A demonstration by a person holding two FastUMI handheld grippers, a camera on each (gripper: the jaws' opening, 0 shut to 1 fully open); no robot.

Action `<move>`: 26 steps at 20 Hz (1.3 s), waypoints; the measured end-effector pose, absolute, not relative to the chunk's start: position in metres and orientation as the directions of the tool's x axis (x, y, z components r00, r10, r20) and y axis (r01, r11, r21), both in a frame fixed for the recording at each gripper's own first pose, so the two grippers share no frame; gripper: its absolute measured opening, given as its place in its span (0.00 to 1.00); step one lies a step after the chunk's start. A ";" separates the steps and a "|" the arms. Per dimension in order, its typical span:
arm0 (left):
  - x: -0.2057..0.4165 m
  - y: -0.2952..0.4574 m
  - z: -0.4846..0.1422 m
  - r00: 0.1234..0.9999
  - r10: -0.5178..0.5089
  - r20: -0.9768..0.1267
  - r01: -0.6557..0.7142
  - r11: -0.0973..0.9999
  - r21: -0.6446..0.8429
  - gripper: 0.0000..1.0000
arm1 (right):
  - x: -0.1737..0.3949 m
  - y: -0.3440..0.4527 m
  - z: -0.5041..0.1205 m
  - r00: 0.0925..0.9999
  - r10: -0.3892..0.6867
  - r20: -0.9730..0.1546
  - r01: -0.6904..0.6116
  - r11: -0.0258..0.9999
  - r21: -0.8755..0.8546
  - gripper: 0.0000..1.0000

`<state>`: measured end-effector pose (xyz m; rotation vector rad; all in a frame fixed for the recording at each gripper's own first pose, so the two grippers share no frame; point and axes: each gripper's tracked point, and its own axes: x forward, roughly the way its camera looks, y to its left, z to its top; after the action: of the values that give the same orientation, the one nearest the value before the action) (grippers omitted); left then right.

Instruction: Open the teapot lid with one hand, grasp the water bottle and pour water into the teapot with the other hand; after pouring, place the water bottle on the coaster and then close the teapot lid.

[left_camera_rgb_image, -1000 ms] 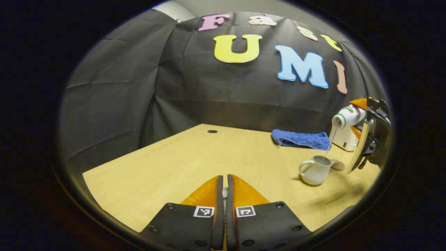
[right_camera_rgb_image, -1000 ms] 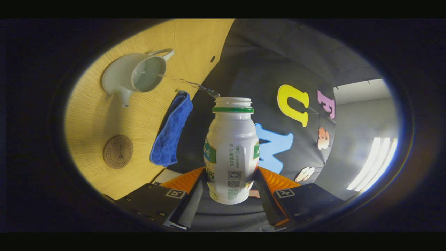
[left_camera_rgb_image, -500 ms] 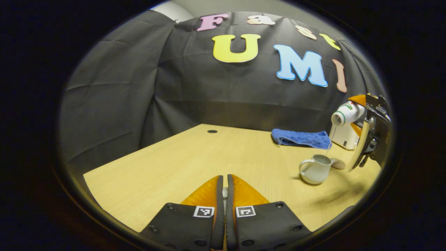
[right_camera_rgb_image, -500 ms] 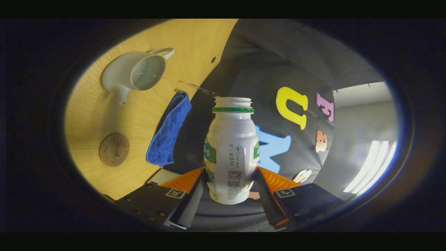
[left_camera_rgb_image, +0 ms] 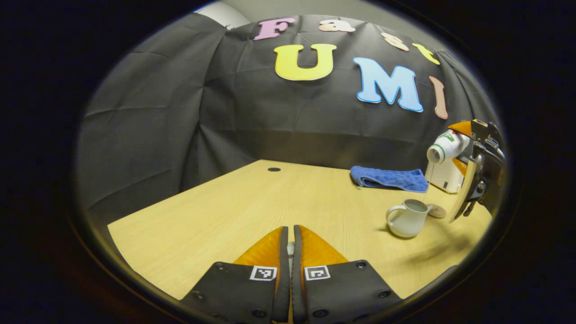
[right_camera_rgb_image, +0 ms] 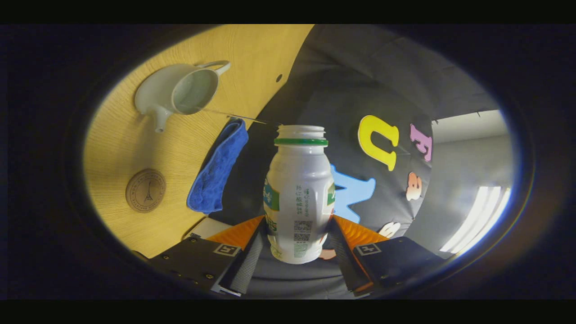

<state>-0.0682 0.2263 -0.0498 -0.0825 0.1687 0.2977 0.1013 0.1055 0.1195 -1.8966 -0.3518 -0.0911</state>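
The white teapot (left_camera_rgb_image: pixel 407 218) stands open on the wooden table (left_camera_rgb_image: pixel 252 202), water showing inside it (right_camera_rgb_image: pixel 191 90). My right gripper (right_camera_rgb_image: pixel 299 234) is shut on the white water bottle (right_camera_rgb_image: pixel 299 198), green ring at its neck. Seen from the left gripper view, that bottle (left_camera_rgb_image: pixel 445 146) hangs tipped, mouth down-left, above and right of the teapot, in the right gripper (left_camera_rgb_image: pixel 452 146). A hair-thin water stream (right_camera_rgb_image: pixel 229 116) runs from mouth to pot. The round coaster (right_camera_rgb_image: pixel 145 190) lies beside the teapot. My left gripper (left_camera_rgb_image: pixel 291 236) is shut low over the near table, a pale sliver pinched between its fingers, likely the lid.
A folded blue cloth (left_camera_rgb_image: pixel 389 178) lies at the back of the table near the wall. A white box (left_camera_rgb_image: pixel 443 177) stands behind the coaster (left_camera_rgb_image: pixel 436 211). A small dark hole (left_camera_rgb_image: pixel 274 169) marks the table's far side.
The poured stream has thinned from a steady flow to a fine thread. The bottle has risen slightly in the right gripper. The left gripper has not moved.
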 end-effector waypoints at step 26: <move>-0.069 0.226 -0.049 0.945 0.278 -0.173 -0.292 0.954 -0.061 0.08 | 0.108 0.140 0.129 0.934 0.289 0.212 0.322 -0.415 -0.851 0.78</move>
<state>-0.0692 0.2263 -0.0491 -0.0858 0.1642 0.2908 0.1076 0.1400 0.1294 -2.0260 -0.4372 -0.0386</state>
